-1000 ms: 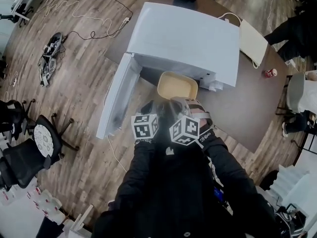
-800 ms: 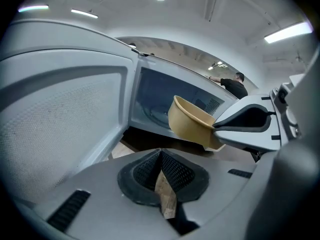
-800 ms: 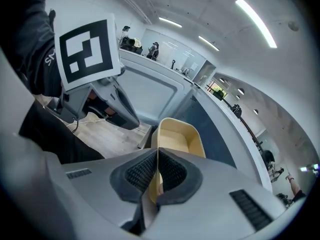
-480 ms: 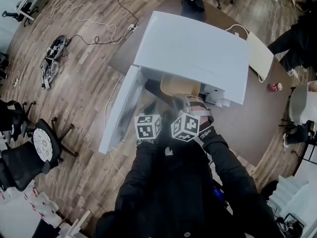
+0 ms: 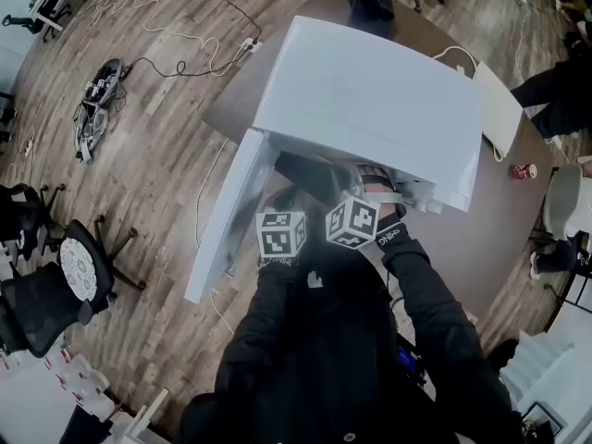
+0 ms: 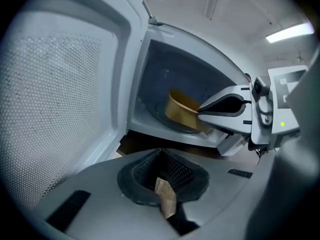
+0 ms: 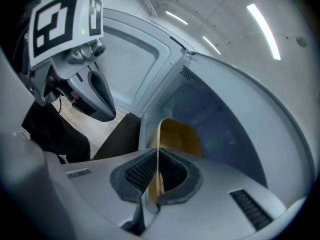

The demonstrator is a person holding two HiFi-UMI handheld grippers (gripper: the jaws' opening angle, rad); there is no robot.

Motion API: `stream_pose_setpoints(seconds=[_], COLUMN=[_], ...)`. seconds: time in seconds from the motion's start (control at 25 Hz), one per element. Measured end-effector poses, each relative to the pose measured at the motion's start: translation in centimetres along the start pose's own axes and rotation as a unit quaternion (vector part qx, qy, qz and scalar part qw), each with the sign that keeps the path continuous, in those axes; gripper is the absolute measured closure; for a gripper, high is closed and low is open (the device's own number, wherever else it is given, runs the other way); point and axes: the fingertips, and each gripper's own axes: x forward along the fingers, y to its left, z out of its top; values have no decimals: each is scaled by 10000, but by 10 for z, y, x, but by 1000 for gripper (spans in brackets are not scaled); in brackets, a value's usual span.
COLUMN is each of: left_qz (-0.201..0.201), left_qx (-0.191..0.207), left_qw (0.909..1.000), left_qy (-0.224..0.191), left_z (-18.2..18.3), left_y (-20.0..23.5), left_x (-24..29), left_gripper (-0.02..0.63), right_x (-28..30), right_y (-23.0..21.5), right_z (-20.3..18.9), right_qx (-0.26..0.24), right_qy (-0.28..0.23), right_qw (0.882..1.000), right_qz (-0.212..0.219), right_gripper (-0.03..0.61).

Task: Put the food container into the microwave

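The white microwave (image 5: 370,91) stands on a dark table with its door (image 5: 227,215) swung open to the left. The yellow food container (image 7: 176,134) is tilted inside the cavity. My right gripper (image 7: 156,176) is shut on its rim. In the left gripper view the container (image 6: 181,114) sits over the turntable, with the right gripper's finger (image 6: 225,104) reaching in from the right. My left gripper (image 6: 162,176) hangs in front of the opening, shut, with a small tan scrap between its pads. From the head view the container is hidden under the microwave's top.
The dark table (image 5: 481,239) extends right of the microwave, with a red can (image 5: 525,171) and a pale flat board (image 5: 499,109) on it. Office chairs (image 5: 55,276) and cables (image 5: 92,109) are on the wooden floor at left. A seated person (image 5: 555,100) is at far right.
Both grippers have moved forward to the microwave. The container, held in front of the opening a second ago, has gone into the cavity and out of the head view.
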Motion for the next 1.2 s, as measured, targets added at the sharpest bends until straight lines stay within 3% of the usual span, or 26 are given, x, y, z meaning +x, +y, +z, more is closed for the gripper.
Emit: stream_pose_setpoints(seconds=[0.56,0.76,1.0,1.2], left_qz=[17,57,69,-12], left_qx=[13,53,158,320], left_qw=[9999,9999,9998,9995], left_qy=[117,132,46,-74], left_z=[-2,2,11,26], left_y=[-1,-11,-22,-42], left_x=[13,7,-15,-43], left_gripper=[580,580,580,580], right_x=[25,15,-17,-61], right_y=[-5,-8,-8,-12], right_z=[-12,-13,-1,10], right_qx=[20,324,878,1396], right_qy=[20,-111,-279,-425], right_qw=[10000,9994,9957,9892], right_qz=[29,88,107,99], right_gripper=[549,489,489,526])
